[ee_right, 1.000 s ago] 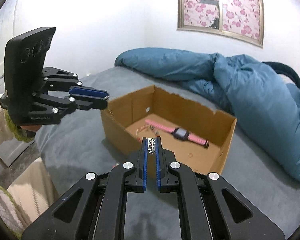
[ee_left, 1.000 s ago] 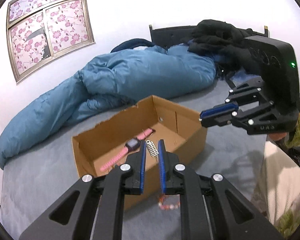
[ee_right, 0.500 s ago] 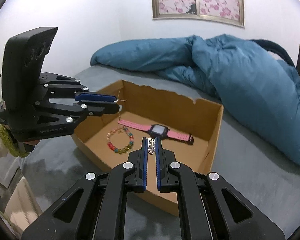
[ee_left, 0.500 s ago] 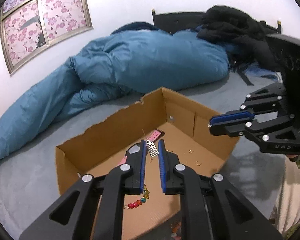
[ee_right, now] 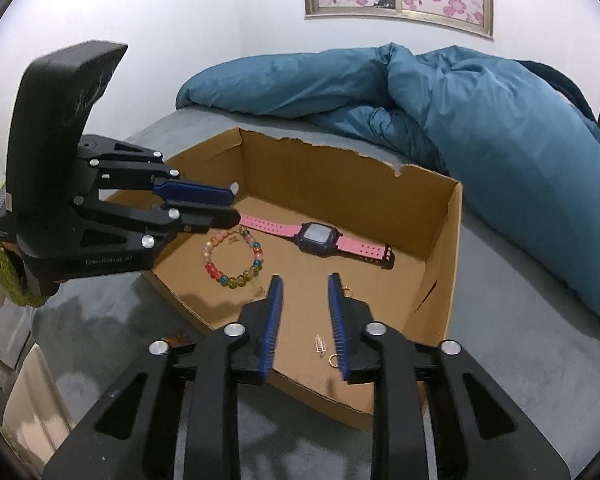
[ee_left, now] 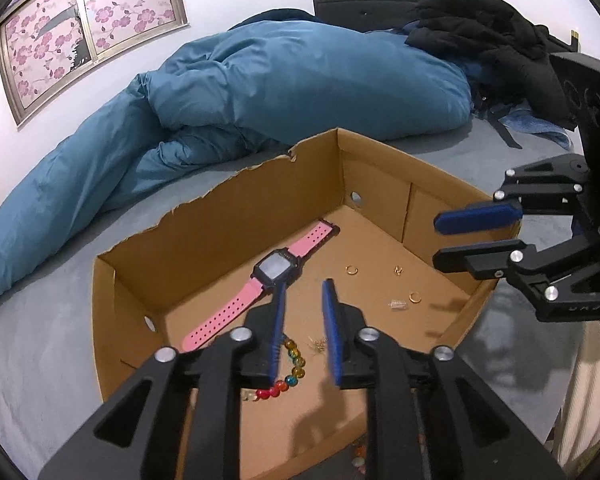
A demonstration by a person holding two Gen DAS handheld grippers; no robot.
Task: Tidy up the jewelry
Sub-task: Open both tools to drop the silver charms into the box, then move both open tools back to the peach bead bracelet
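An open cardboard box (ee_left: 220,216) (ee_right: 340,184) sits on the grey bed. On its floor lie a pink watch (ee_left: 276,272) (ee_right: 320,236), a coloured bead bracelet (ee_left: 292,372) (ee_right: 234,258), small gold rings (ee_left: 352,269) (ee_right: 347,291) and a silver ladder earring (ee_left: 398,305) (ee_right: 320,344). My left gripper (ee_left: 304,292) (ee_right: 220,208) hovers over the box's near end, jaws opening, nothing between them. My right gripper (ee_right: 304,284) (ee_left: 460,236) hangs over the other end, jaws also opening and empty, with the ladder earring lying on the floor below them.
A rumpled blue duvet (ee_left: 300,80) (ee_right: 480,120) lies behind the box, with black clothes (ee_left: 480,28) piled at the headboard. A few loose beads (ee_left: 358,456) rest on the bed in front of the box. A green and cream sleeve (ee_right: 4,276) shows behind the left gripper.
Both grippers came down over the box and opened. The small silver earrings they each pinched have left the jaws; one now lies on the box floor under the right gripper.
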